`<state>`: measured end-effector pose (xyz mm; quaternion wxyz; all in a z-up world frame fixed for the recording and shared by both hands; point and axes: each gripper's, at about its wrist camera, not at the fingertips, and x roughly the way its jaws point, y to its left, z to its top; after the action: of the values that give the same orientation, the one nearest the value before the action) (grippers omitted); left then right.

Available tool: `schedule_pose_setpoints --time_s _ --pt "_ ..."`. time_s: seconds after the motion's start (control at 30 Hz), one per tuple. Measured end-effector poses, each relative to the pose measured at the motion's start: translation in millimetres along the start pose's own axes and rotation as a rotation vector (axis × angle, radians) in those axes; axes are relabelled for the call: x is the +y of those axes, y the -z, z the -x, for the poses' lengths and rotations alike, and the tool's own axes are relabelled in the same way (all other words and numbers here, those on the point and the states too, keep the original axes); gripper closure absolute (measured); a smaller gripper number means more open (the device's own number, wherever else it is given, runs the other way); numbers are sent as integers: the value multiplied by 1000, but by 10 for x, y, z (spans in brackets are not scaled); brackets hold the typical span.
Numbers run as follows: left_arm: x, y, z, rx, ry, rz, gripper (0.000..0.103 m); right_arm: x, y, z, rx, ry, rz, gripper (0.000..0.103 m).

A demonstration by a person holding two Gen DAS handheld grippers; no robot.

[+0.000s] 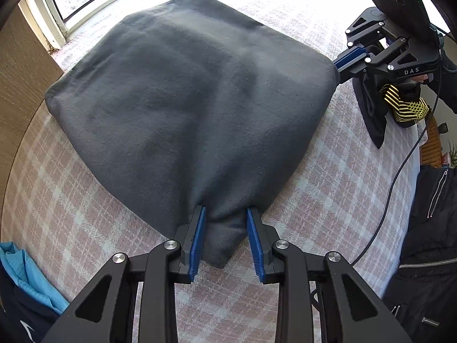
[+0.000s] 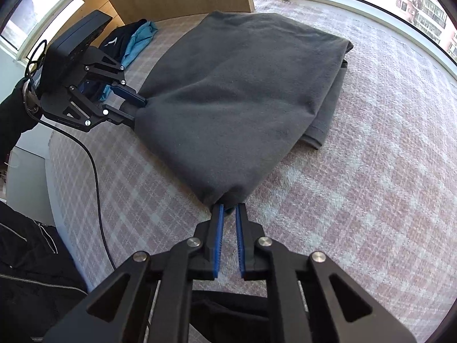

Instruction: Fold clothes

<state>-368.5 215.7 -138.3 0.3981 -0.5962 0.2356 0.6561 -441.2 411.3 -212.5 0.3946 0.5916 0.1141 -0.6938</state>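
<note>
The grey garment (image 1: 188, 108) is lying folded on the plaid bed (image 1: 328, 188). The left tool (image 1: 225, 214) is clamping the garment's near-left corner; the right tool (image 2: 230, 207) is pinching its near-right corner, the cloth stretching away from both.

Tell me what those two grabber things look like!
Both are black, with flat arms full of triangle-shaped holes, joined by round silver bolts. The left gripper and the right gripper each have two fingers lined with bumpy blue pads. White letters "DAS" mark the right one, and black cables trail from them. The person's sleeves are black.
</note>
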Motion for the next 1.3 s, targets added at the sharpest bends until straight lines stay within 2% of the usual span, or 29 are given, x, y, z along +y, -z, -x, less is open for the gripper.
schedule_pose_setpoints --time_s 0.07,0.27,0.3,0.4,0.5,0.53,0.6,0.63,0.7,0.77,0.83,0.97,1.2,1.3 --pt "12 -13 25 0 -2 -4 74 -19 -20 -13 0 -35 -14 94" --pt "-41 -6 19 1 -4 -13 75 6 -97 -167 8 -44 -19 95" --pt "-39 1 18 1 -3 -14 75 18 -99 -178 9 -23 -4 99" --pt "-34 24 17 0 -2 -16 75 3 -103 -113 20 60 44 101" --pt "-33 42 20 0 -2 -19 75 -162 -106 -10 55 211 39 103" --pt "-32 49 21 0 -2 -20 75 -234 -89 20 75 236 24 103" --pt "-30 63 23 0 -2 -22 75 -312 -57 140 65 194 -28 102" --pt "-28 69 24 0 -1 -23 75 -283 -58 191 51 146 -37 102" --pt "-24 79 26 3 0 -23 75 -218 -60 274 26 59 -49 91" --pt "-27 88 26 7 -3 -24 75 -118 -73 187 29 56 -24 83" --pt "-54 66 20 10 -11 -30 75 -80 -73 40 63 55 -17 83" --pt "-47 -62 42 11 -14 -33 75 -95 -45 -48 69 -31 -33 83" --pt "-21 -79 58 15 -15 -40 75 -13 -72 -100 73 11 15 83" --pt "-78 -162 19 15 -18 -43 75 -37 -46 -28 82 0 37 83"
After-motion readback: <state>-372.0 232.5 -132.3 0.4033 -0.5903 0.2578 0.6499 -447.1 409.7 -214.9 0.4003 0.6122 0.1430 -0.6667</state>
